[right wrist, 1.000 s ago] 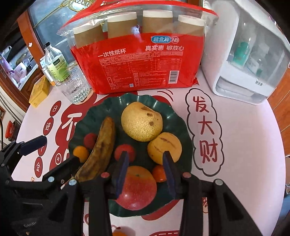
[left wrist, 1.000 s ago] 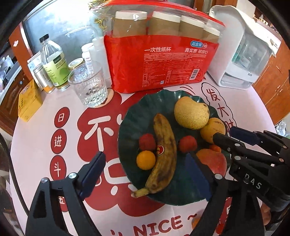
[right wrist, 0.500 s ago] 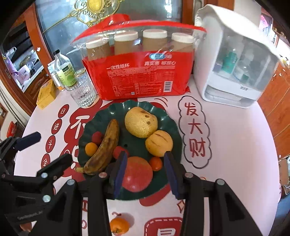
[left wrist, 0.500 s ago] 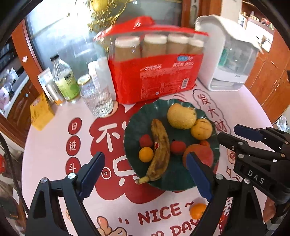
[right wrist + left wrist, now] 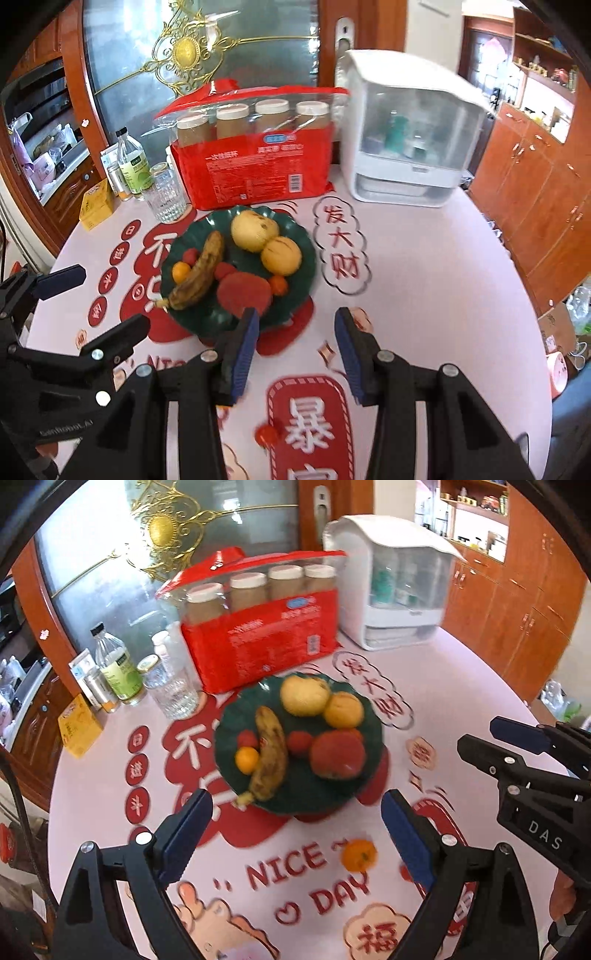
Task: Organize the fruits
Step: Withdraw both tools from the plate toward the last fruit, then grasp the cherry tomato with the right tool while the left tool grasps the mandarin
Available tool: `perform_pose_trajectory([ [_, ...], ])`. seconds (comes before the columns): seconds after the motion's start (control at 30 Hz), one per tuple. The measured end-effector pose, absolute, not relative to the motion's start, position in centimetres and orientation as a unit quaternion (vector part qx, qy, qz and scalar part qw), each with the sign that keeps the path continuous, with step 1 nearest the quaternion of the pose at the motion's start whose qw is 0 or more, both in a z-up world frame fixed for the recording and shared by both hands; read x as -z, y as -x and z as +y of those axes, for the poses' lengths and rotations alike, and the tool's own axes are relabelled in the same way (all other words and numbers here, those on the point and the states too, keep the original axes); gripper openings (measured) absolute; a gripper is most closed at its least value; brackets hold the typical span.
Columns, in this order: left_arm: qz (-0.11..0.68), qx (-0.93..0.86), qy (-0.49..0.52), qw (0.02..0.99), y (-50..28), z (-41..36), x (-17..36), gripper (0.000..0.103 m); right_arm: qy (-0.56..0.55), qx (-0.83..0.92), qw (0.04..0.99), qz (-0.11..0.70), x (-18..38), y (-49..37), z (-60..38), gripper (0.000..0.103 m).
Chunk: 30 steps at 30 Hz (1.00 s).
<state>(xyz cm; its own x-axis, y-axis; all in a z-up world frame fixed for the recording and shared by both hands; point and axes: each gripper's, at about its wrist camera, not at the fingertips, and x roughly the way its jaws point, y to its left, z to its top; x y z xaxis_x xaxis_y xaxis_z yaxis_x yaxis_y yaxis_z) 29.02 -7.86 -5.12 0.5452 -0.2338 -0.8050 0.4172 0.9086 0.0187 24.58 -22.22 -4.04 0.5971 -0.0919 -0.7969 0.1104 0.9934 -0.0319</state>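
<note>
**Plate nearly full, one small orange left on the cloth**

Left to right on the dark green scalloped plate (image 5: 373, 716): small orange citrus (image 5: 246, 759), browned spotted banana (image 5: 269, 753), two small red berries, big yellow pear (image 5: 304, 695), round yellow-orange fruit (image 5: 343, 709), large red apple (image 5: 337, 754). Those look sorted. One loose small orange mandarin (image 5: 359, 854) lies on the pink printed tablecloth (image 5: 461, 686), near the plate's front edge, apart from it; judged the remaining pick.

Left gripper (image 5: 297, 834): jaws wide apart, nothing between the pads, angled down above the cloth, mandarin just ahead between the fingers. Right gripper (image 5: 295, 345): narrower gap, jaws opening, empty, tilted down in front of the plate.
</note>
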Motion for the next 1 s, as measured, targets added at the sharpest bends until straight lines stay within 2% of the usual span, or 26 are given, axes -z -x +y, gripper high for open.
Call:
perform_pose_trajectory([
  [0.47,0.461,0.215,-0.12,0.853,-21.8,-9.0,8.3,0.092,-0.014,0.066,0.887,0.457,6.2,-16.3,-22.7,0.046],
  [1.0,0.481,0.209,-0.127,0.842,-20.1,-8.0,11.2,0.092,-0.014,0.043,0.873,0.485,9.8,-13.7,-20.4,0.046],
])
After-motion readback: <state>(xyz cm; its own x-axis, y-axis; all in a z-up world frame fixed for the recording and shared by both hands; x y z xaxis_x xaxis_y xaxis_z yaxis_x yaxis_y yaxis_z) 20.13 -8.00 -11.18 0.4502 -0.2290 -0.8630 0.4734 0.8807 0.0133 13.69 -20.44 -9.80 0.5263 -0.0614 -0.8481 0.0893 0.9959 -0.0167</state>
